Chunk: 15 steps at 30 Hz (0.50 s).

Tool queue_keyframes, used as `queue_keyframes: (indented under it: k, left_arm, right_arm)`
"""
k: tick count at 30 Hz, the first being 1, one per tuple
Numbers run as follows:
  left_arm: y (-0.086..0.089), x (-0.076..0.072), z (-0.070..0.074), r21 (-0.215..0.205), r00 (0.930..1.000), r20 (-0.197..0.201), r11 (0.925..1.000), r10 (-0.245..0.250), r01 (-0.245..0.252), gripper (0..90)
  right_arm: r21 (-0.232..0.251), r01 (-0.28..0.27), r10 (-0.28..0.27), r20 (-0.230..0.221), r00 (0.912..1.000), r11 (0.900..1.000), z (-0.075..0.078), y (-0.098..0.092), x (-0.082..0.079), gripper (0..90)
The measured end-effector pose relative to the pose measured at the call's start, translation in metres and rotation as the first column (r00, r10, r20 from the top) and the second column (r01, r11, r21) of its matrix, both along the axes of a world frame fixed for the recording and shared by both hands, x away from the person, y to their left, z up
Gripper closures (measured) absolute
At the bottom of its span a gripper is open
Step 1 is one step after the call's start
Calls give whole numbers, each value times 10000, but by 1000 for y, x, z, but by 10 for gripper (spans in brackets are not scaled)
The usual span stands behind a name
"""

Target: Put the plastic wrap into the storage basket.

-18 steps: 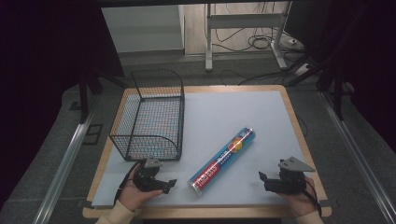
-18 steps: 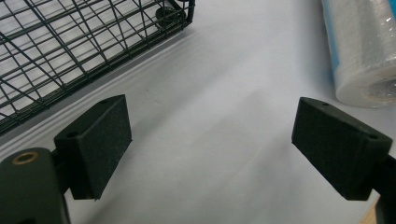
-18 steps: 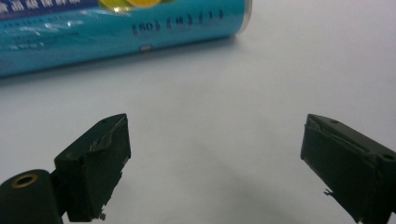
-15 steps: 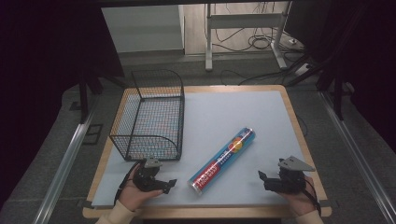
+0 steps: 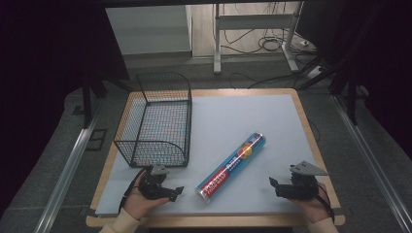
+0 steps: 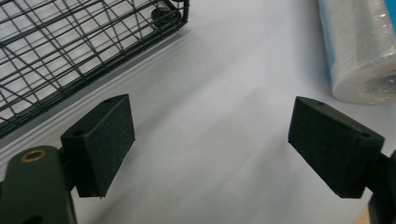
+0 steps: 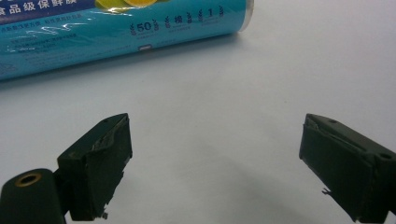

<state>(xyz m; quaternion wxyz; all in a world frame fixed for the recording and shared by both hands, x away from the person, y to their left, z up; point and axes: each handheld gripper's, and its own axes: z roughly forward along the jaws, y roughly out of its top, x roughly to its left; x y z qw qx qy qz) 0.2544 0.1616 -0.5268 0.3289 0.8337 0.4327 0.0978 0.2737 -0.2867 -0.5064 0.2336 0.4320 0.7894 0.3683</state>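
Teal cling-film roll point(image 5: 231, 167) lies diagonal btwn both spread, empty claws, near end closer to left claw point(image 5: 176, 193) vs right claw point(image 5: 273, 186).

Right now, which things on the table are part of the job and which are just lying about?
Likely in the job:
- blue roll, lying diagonally on the mat between both hand-held grippers
- wire basket, empty, at the left
- left hand-held gripper and right hand-held gripper, both open, holding nothing

Just lying about:
- cables on the floor beyond the table
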Motion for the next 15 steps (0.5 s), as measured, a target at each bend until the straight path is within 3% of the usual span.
queue_keyframes:
  k: [15]
  left_arm:
    - [-9,-7,30,-252,9987,224,9987,-447,453,143]
  right_arm:
    - [53,99,-100,264,9996,9999,4,-9,0,101]
